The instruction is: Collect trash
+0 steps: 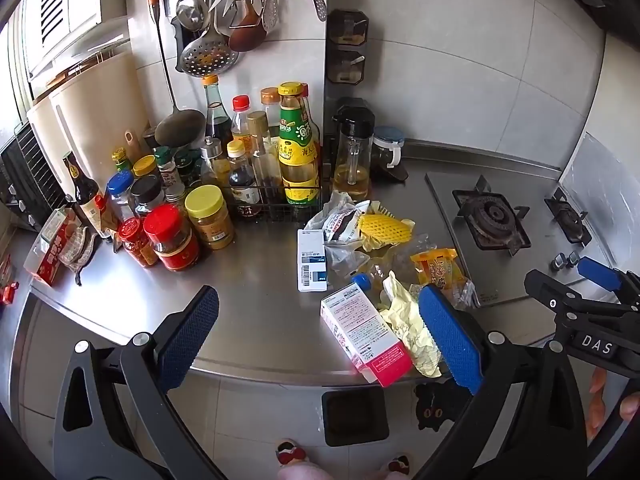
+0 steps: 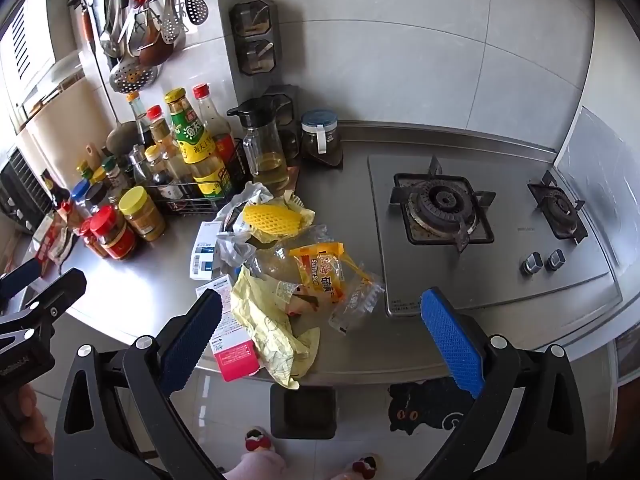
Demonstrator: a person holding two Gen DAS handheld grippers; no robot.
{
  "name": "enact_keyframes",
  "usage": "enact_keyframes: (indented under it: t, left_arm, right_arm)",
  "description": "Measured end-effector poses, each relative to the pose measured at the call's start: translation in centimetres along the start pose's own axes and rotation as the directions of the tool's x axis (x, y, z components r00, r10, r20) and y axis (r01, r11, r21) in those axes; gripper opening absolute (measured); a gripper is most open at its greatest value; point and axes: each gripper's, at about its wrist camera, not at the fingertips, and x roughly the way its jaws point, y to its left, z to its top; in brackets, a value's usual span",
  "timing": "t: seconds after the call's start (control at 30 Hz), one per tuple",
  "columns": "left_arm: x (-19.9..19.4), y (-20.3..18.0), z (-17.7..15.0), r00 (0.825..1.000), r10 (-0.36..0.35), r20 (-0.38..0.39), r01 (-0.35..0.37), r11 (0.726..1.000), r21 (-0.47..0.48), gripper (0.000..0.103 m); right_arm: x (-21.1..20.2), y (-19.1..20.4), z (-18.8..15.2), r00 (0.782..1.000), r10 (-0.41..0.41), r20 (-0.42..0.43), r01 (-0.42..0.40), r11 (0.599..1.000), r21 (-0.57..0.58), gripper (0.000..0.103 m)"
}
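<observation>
A pile of trash lies on the steel counter: a pink and white carton at the front edge, crumpled pale yellow paper, an orange soap wrapper, yellow foam netting, a white and blue box and clear plastic wrappers. The same pile shows in the right wrist view: carton, paper, wrapper, netting. My left gripper is open and empty above the counter's front edge, left of the pile. My right gripper is open and empty, over the pile's front.
A black bin stands on the floor below the counter edge, also in the right wrist view. Many sauce bottles and jars crowd the back left. A gas hob fills the right side. Utensils hang on the wall.
</observation>
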Motion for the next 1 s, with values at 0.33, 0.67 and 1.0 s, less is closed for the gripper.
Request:
enact_keyframes:
  t: [0.33, 0.67, 1.0]
  left_arm:
    - [-0.2, -0.1, 0.3, 1.0, -0.001, 0.011, 0.001, 1.0, 0.004, 0.095]
    - [-0.4, -0.2, 0.3, 1.0, 0.001, 0.016, -0.001, 1.0, 0.005, 0.095]
    - [-0.5, -0.2, 0.5, 1.0, 0.003, 0.019, -0.003, 1.0, 0.005, 0.095]
  right_arm:
    - [-0.1, -0.1, 0.2, 1.0, -0.002, 0.003, 0.002, 1.0, 0.001, 0.1]
    - [-0.1, -0.2, 0.2, 1.0, -0.002, 0.004, 0.002, 1.0, 0.001, 0.1]
    - [-0.1, -0.1, 0.2, 1.0, -0.003, 0.006, 0.003, 1.0, 0.0, 0.1]
